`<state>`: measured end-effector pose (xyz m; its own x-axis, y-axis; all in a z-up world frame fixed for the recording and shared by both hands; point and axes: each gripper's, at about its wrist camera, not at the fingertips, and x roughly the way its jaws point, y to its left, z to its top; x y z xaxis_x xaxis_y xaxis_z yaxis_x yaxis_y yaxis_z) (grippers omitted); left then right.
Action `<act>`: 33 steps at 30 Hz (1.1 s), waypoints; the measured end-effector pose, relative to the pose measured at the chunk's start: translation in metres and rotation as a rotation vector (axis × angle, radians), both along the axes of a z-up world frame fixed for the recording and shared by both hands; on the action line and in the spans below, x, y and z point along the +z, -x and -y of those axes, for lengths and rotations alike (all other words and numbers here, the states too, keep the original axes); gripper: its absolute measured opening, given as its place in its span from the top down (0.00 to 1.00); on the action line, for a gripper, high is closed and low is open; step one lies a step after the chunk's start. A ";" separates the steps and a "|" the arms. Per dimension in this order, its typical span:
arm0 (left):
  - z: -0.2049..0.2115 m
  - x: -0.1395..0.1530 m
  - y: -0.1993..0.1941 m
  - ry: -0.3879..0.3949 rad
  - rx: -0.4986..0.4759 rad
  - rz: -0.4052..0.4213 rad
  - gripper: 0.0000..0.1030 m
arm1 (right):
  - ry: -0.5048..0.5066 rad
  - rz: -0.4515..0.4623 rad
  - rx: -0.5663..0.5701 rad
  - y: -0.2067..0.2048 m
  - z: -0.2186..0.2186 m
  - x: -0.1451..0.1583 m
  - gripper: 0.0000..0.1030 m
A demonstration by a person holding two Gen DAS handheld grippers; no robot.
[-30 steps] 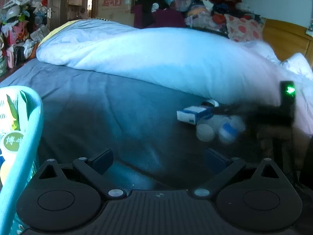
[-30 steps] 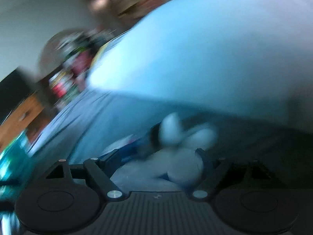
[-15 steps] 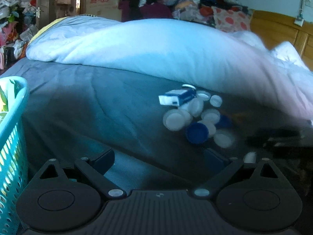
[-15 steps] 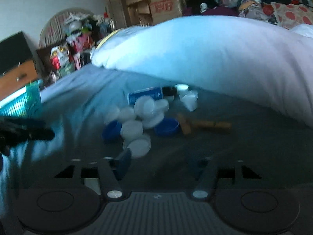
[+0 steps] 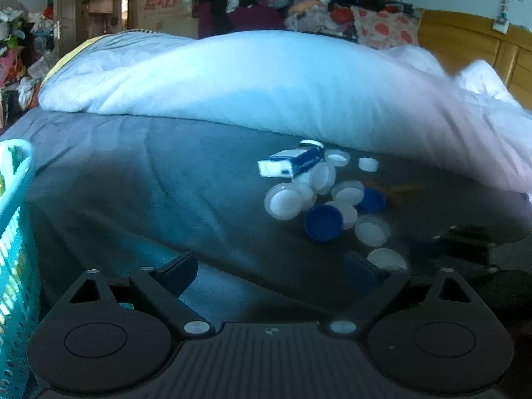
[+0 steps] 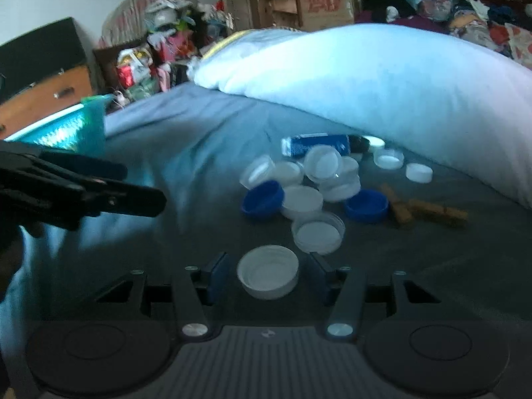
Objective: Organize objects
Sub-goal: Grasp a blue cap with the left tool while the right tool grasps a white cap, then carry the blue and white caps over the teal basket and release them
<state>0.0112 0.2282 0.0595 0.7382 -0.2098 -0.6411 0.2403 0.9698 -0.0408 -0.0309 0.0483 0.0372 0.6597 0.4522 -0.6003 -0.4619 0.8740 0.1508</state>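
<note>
- The right gripper [image 6: 268,277] sits low on the bed with its jaws spread wide, and a white cap [image 6: 268,276] lies open side up on the dark sheet [image 6: 186,153] between the fingers, touching neither
- To take it well, I would keep the pads level with the cap's low wall and close evenly from both sides; the soft sheet gives, so pressing down risks burying the rim
- The left gripper [image 5: 271,274] is also wide and holds nothing, hovering over bare sheet near the teal basket [image 5: 16,219], probably the cap's destination
- The remaining caps [image 6: 301,188] lie heaped just ahead: shallow round plastic, mostly white, two blue, some tilted against each other
- Behind them lies a blue-and-white carton [image 6: 316,144], boxy and light-looking; brown sticks [image 6: 429,212] lie to the right
- A puffy white duvet [image 6: 382,76] bulges behind the pile
</note>
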 end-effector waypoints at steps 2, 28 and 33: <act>0.004 -0.005 -0.005 -0.016 -0.022 0.008 0.12 | 0.003 0.004 -0.016 0.000 0.001 0.000 0.59; 0.005 0.051 0.015 -0.026 0.087 0.147 0.62 | -0.094 0.147 -0.174 0.027 0.001 0.082 0.59; -0.077 0.118 0.062 -0.036 0.316 0.224 0.62 | -0.139 0.256 -0.013 0.028 -0.079 0.151 0.59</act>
<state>-0.0504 0.3048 0.1771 0.8855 0.0702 -0.4594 -0.0717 0.9973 0.0141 -0.0586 0.1269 0.1886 0.7879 0.5093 -0.3461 -0.4896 0.8590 0.1495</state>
